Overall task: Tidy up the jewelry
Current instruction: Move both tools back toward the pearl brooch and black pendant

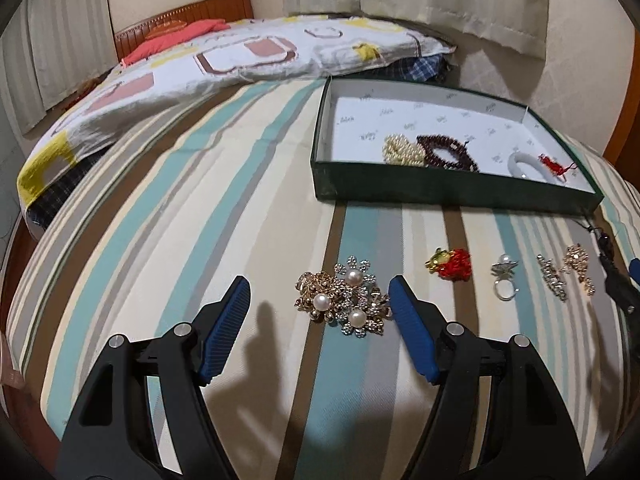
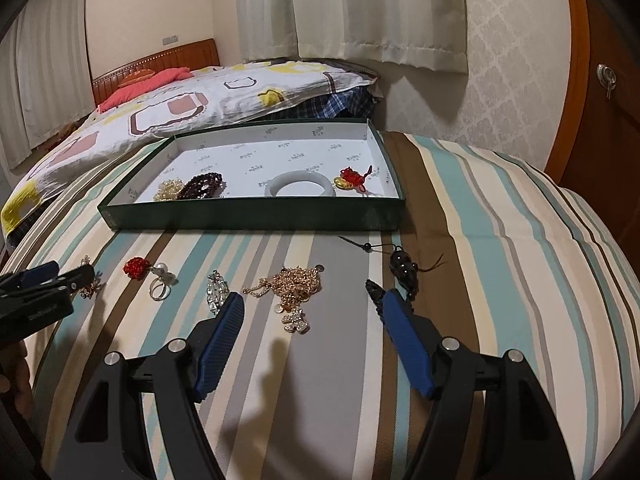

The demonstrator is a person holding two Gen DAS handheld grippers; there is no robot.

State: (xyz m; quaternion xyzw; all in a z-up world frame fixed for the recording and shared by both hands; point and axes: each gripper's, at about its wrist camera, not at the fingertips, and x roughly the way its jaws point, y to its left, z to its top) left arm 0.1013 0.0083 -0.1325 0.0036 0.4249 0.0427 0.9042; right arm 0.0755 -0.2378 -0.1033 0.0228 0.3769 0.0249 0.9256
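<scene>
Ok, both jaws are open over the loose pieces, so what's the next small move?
Probably lower the left gripper a touch and close on the pearl brooch cluster: it sits on the bedspread between the open jaws, not yet gripped, and the green box beyond has room.

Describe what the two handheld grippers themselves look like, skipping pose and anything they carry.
Both match: the left gripper and right gripper have matte black plastic arms with cut-out openings, round silver pivot pins at the joints, and two long fingers faced with blue ribbed rubber pads. No cables, labels or sleeves show.
</scene>
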